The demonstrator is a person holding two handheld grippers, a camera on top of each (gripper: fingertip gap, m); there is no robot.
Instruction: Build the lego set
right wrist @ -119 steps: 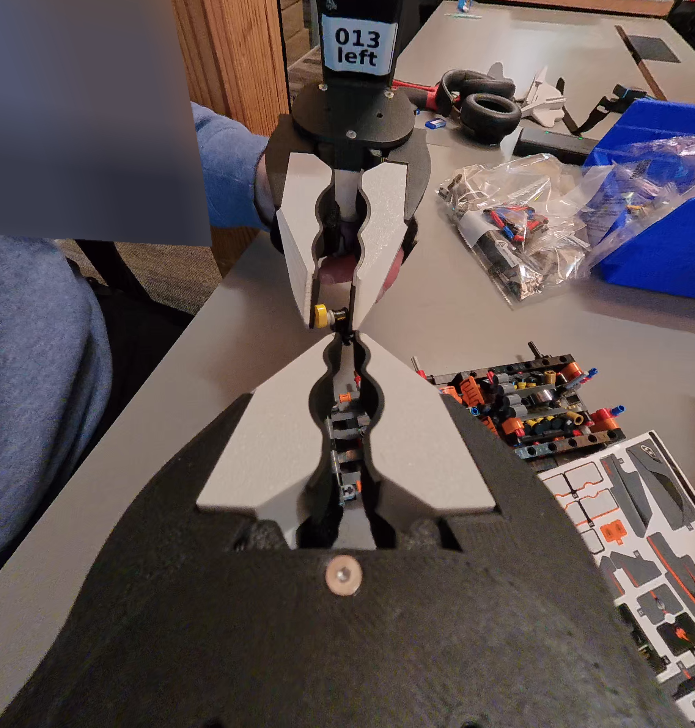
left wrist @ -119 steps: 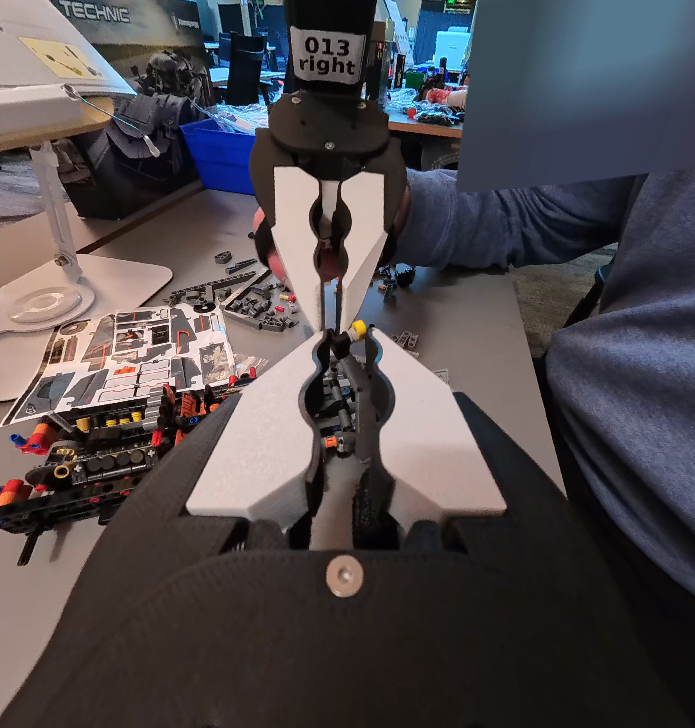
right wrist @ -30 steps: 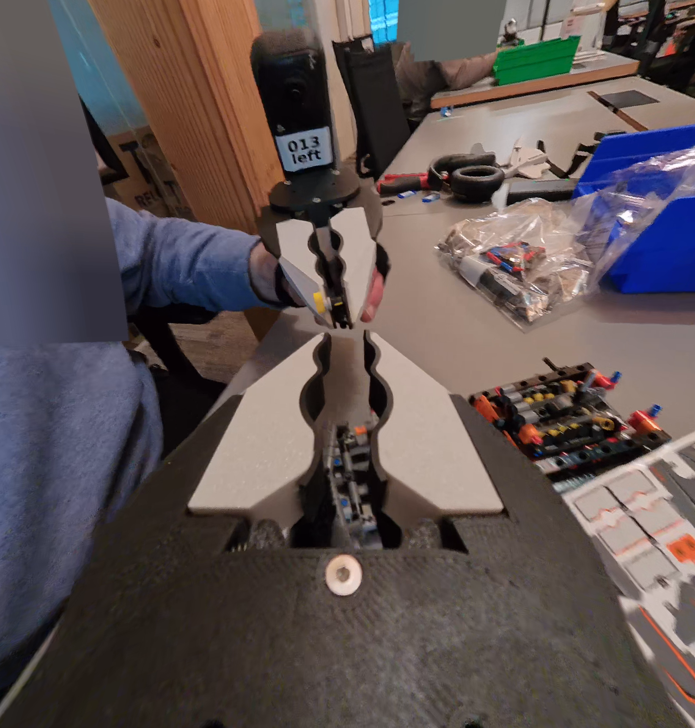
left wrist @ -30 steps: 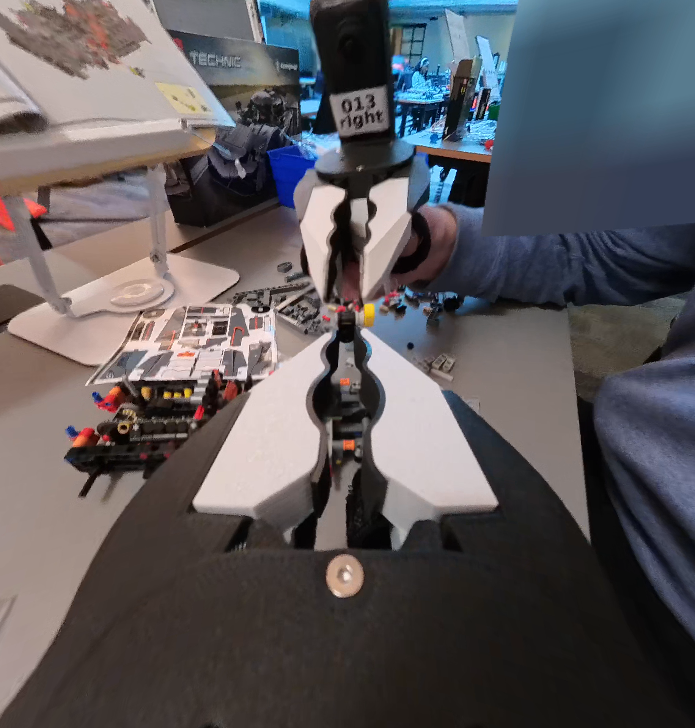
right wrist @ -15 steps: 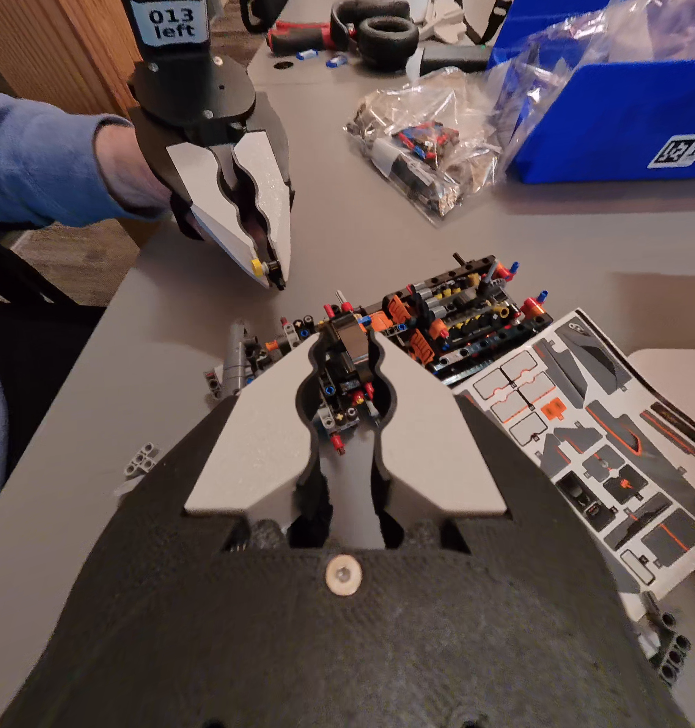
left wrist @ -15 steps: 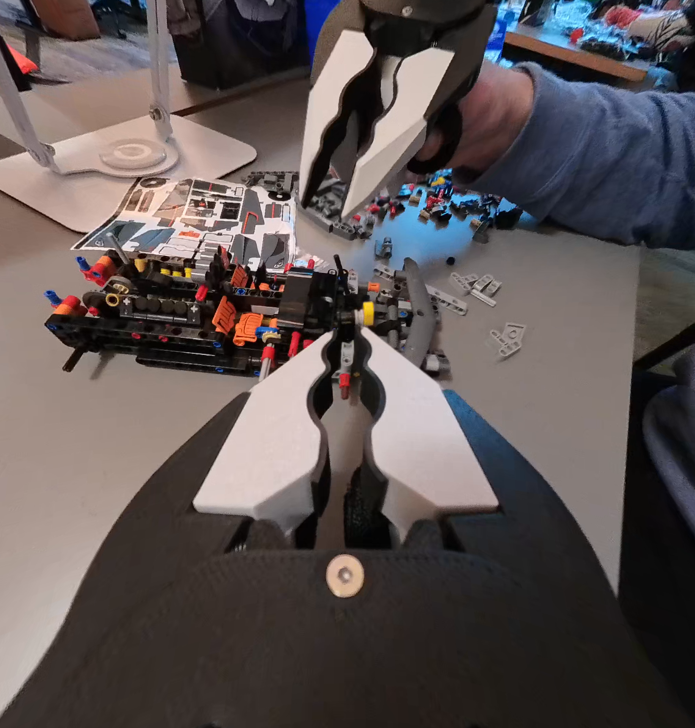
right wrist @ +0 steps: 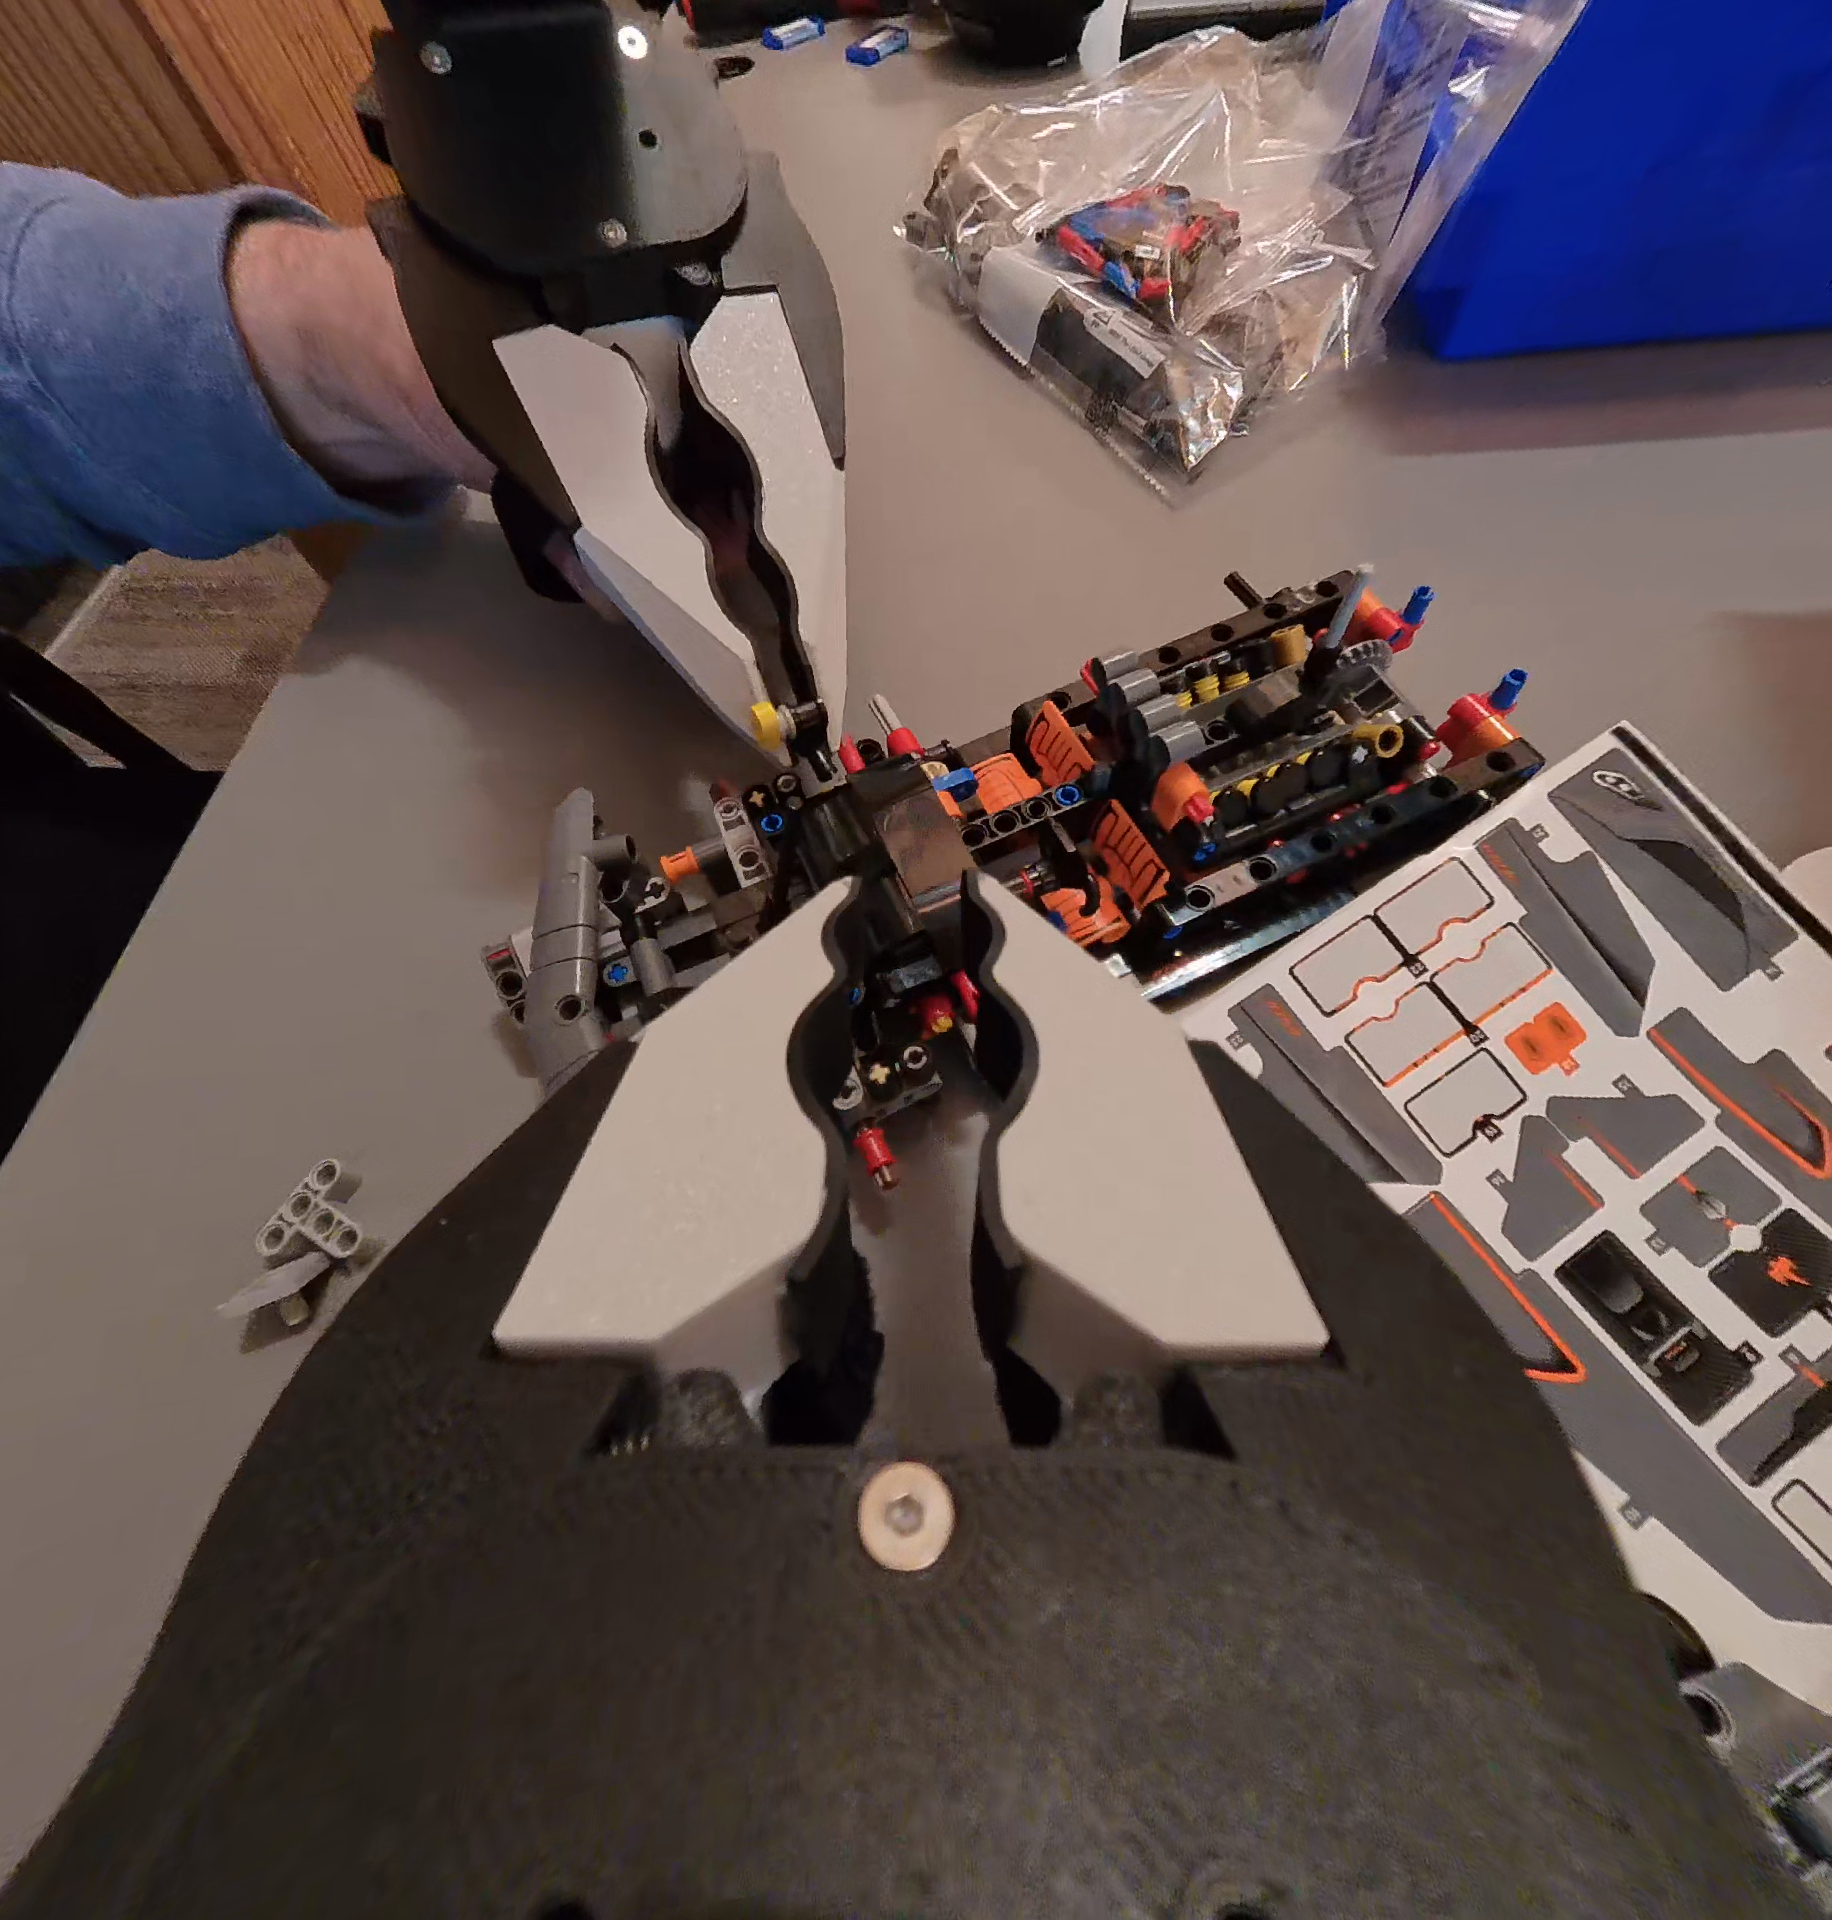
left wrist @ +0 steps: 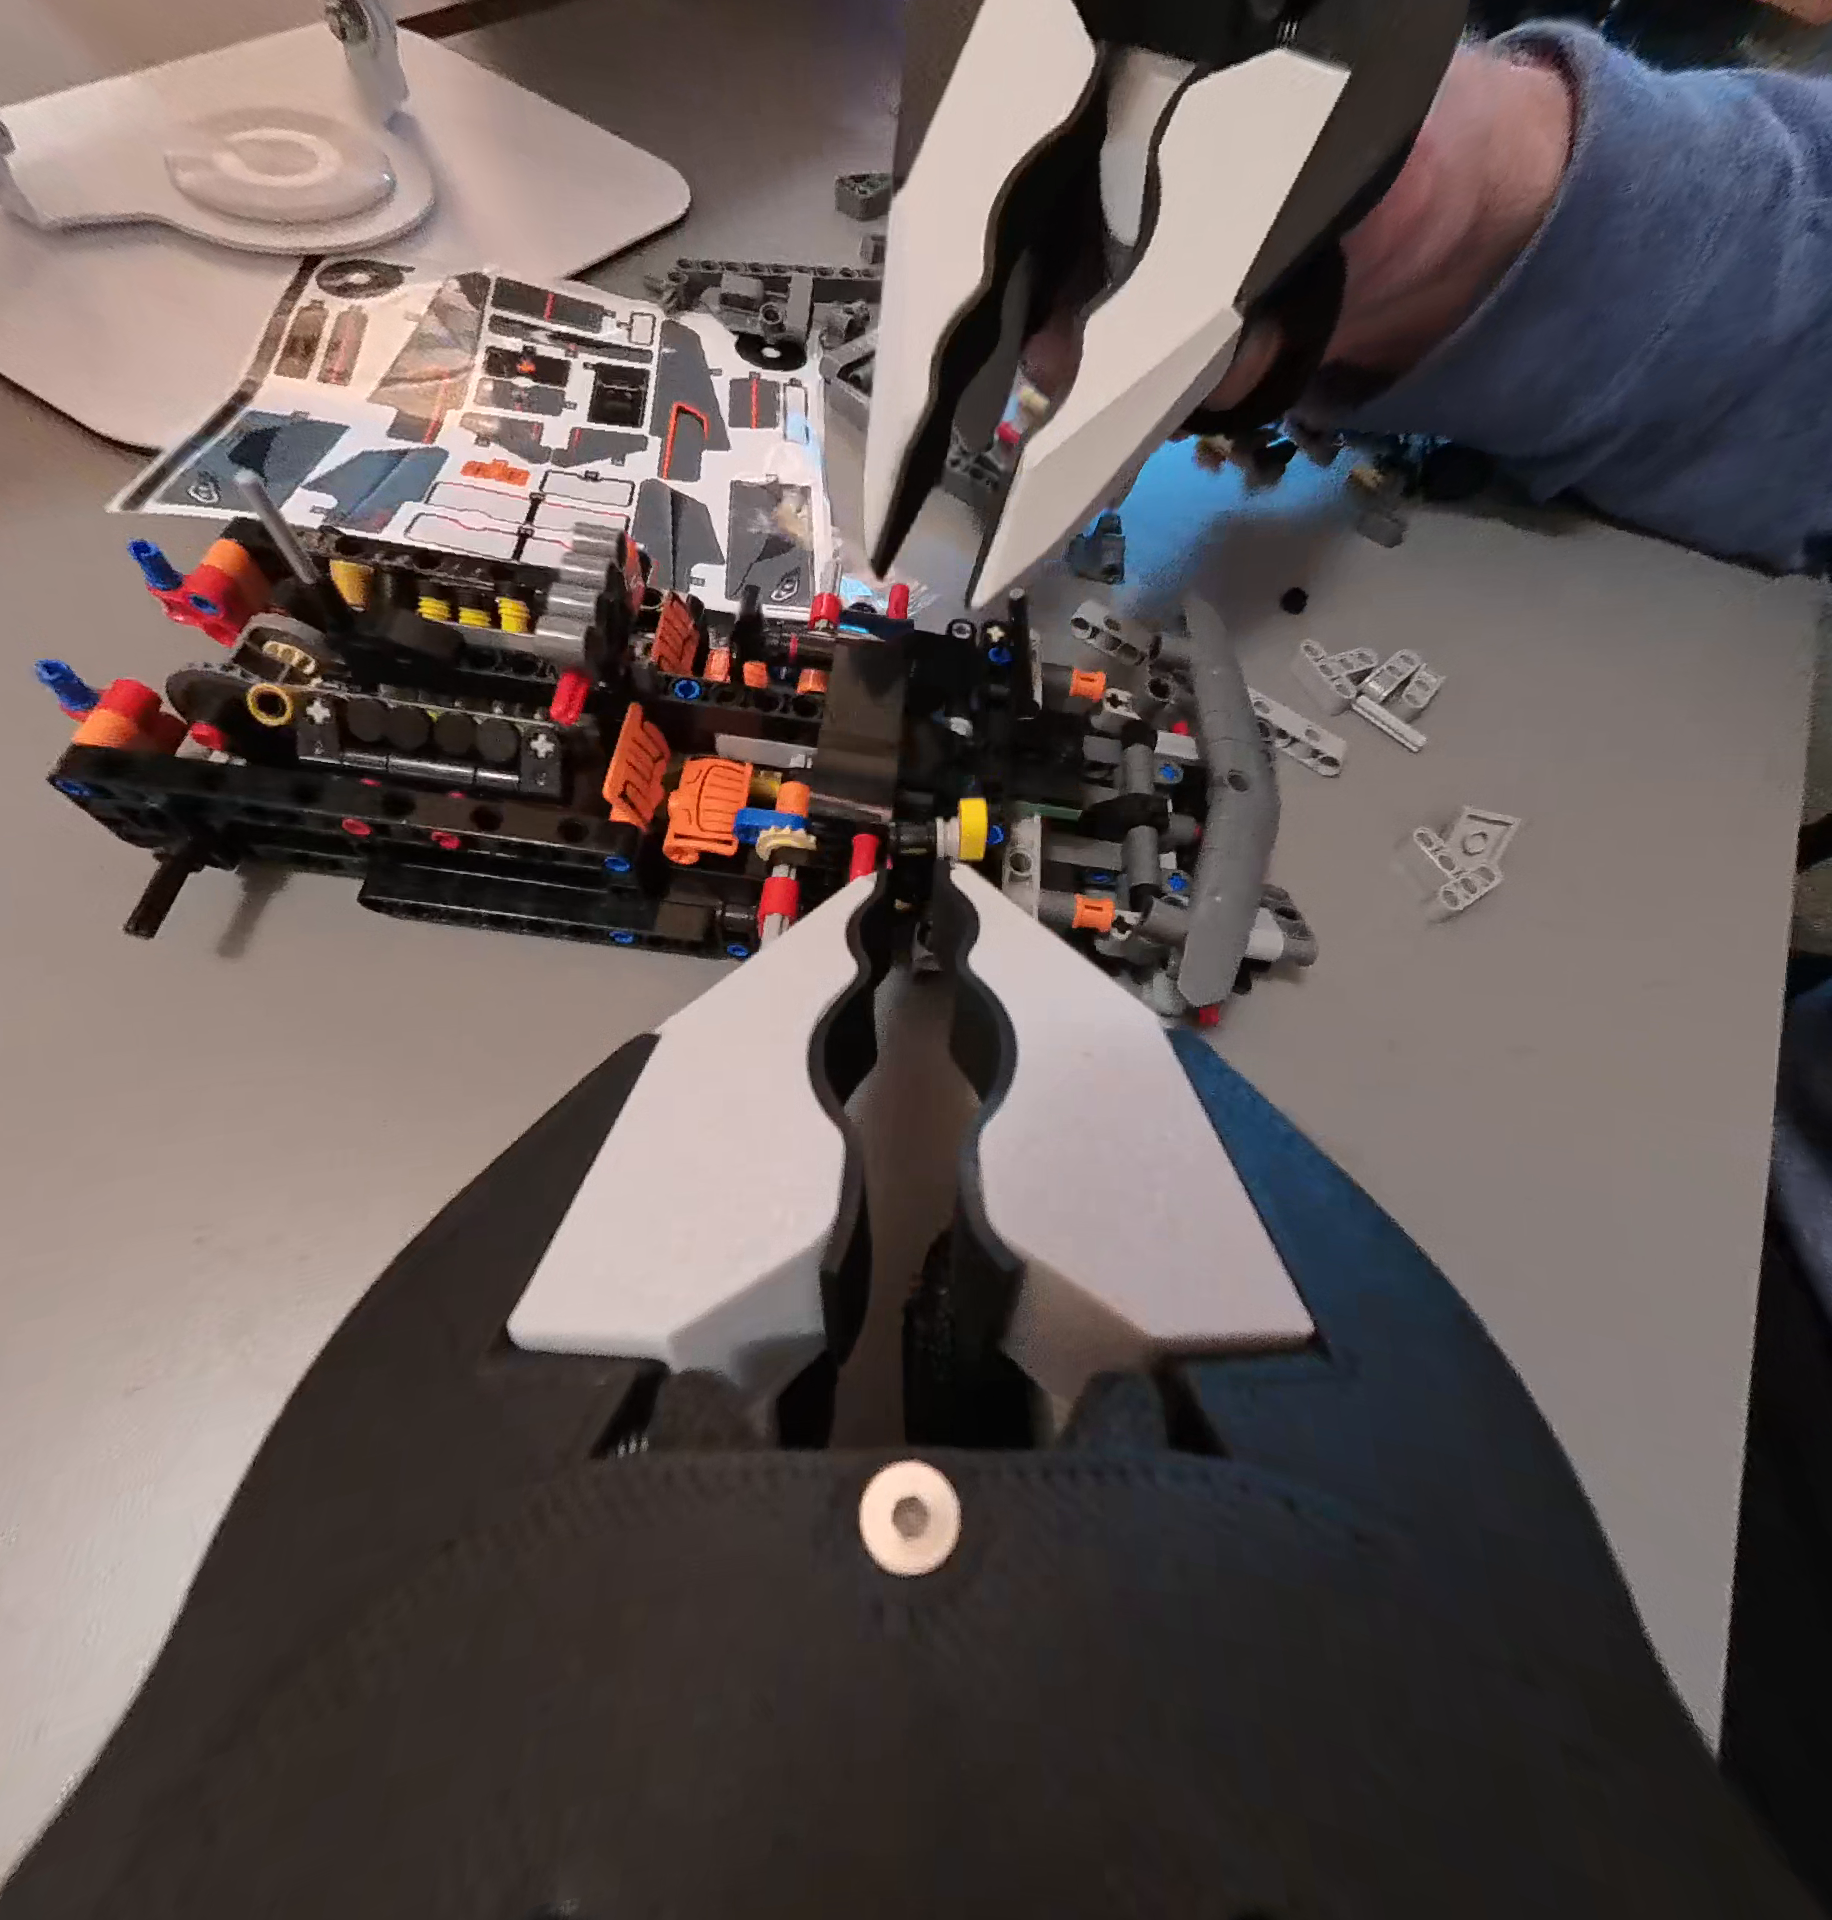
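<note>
On the worktop (left wrist: pixel 268 1143), the left hand-held gripper (left wrist: pixel 917 883) pinches a yellow-tipped pin (left wrist: pixel 953 831) just beside the lego model (left wrist: pixel 476 748); the right hand-held gripper (right wrist: pixel 907 894), tips parted, empty, straddles the model's middle.

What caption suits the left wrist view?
Left tongs pinch a yellow-tipped pin at the lego chassis; right tongs hover above.

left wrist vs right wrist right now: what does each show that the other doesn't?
Left wrist only: the white stand base and loose dark parts beneath the person's blue sleeve.
Right wrist only: the clear plastic bag of parts and blue bin.
Both: the black-and-orange lego chassis, sticker sheet, left gripper pinching the yellow-tipped pin, and right gripper with a narrow gap.
</note>
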